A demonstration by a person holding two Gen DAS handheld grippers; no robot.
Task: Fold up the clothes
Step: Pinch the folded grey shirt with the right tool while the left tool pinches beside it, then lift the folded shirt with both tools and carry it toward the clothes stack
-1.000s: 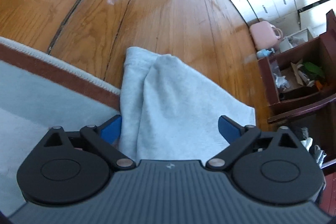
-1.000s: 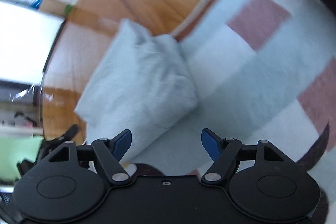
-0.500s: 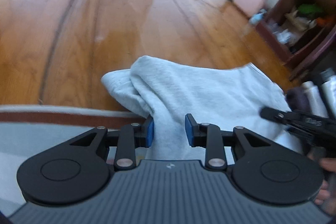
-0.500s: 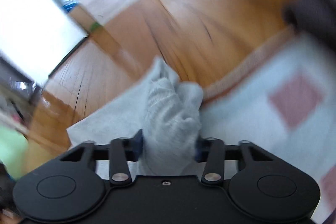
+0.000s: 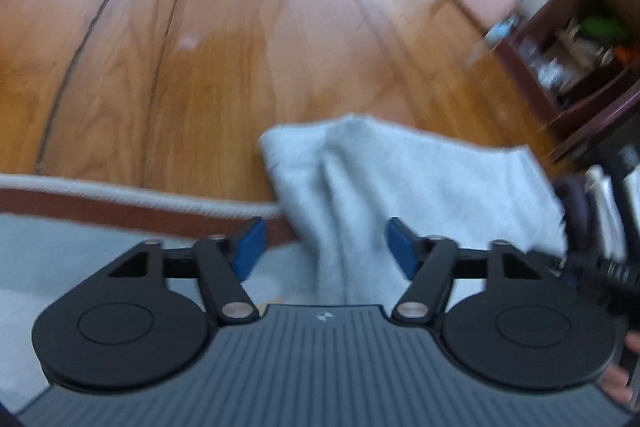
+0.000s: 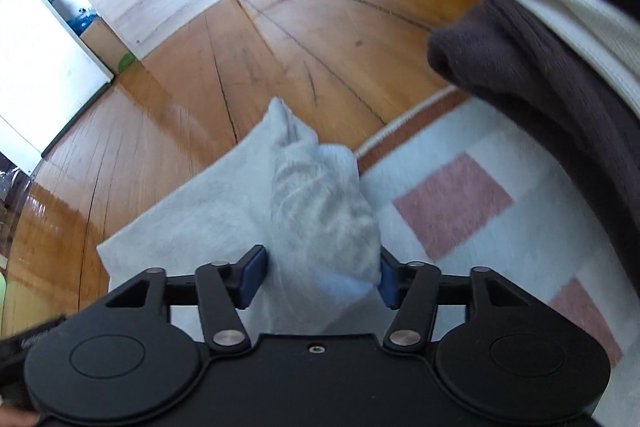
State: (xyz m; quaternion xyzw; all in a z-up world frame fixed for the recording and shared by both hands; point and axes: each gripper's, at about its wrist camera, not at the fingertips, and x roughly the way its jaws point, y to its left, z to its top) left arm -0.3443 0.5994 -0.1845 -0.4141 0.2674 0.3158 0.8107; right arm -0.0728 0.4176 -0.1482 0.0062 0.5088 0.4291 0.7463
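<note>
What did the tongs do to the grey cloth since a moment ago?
Half a second ago both tongs had closed in on the grey cloth. Now the left tongs have spread wide and let go. The right tongs have opened somewhat, though their blue pads still sit against the bunched fold. The cloth stays half on the rug, half on the wooden floor.

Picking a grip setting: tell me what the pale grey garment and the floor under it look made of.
Pale grey folded garment: looks like soft cotton fleece or terry, matte, with a fuzzy nap and thick rounded folds.
Glossy brown plank floor: wood or wood-look laminate, varnished; grain lines, plank seams and window glare show.
</note>
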